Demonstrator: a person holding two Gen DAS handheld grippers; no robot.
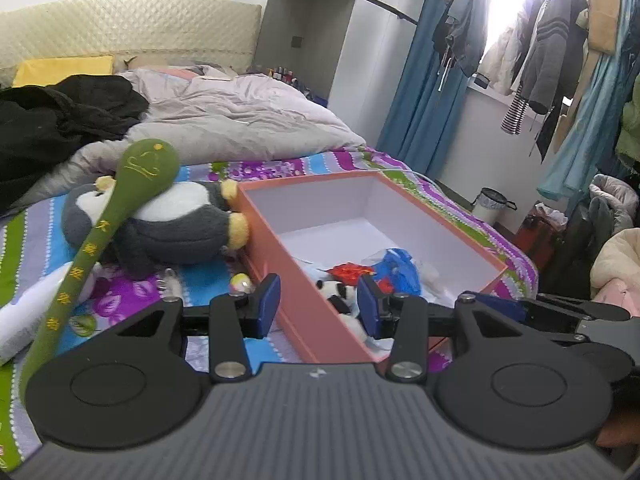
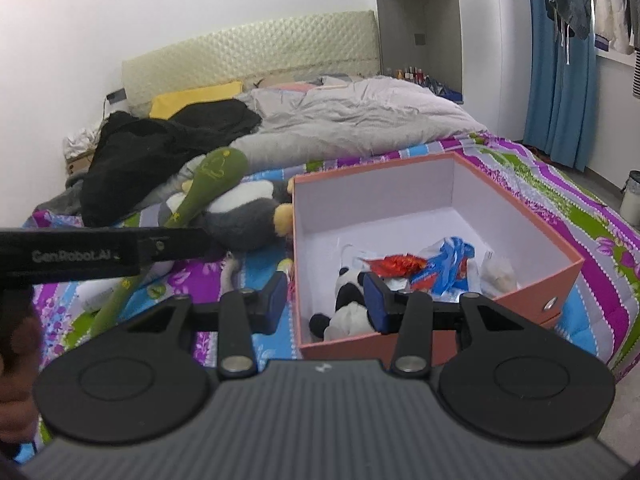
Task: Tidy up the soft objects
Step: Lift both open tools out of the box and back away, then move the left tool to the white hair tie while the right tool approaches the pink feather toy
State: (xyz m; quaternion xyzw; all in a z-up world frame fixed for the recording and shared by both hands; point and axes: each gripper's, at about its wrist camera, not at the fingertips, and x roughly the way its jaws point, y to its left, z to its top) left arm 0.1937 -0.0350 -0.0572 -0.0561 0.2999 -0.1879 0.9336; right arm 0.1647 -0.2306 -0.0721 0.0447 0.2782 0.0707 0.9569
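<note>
A salmon-pink box [image 1: 312, 320] [image 2: 520, 208] with a white inside stands open on the striped bedspread. In it lie a panda plush [image 1: 340, 292] [image 2: 348, 308], a red item [image 1: 348, 272] [image 2: 400, 264], a blue item [image 1: 398, 268] [image 2: 452, 260] and a white fluffy piece [image 2: 498, 272]. Left of the box lies a grey-and-white penguin plush [image 1: 172, 220] [image 2: 244, 212] with a long green plush stick [image 1: 120, 208] [image 2: 200, 192] across it. My left gripper [image 1: 319, 304] hovers open over the box's near left wall. My right gripper [image 2: 325, 304] is open above the box's near corner. Both are empty.
A small pale ball [image 1: 240, 282] [image 2: 285, 266] and a white plush [image 1: 24, 320] lie on the bedspread [image 1: 208, 280]. A grey duvet [image 1: 240, 120], black clothing [image 1: 60, 120] and a yellow pillow [image 1: 60, 70] fill the far bed. Hanging clothes [image 1: 540, 48] and a bin [image 1: 490, 204] stand to the right.
</note>
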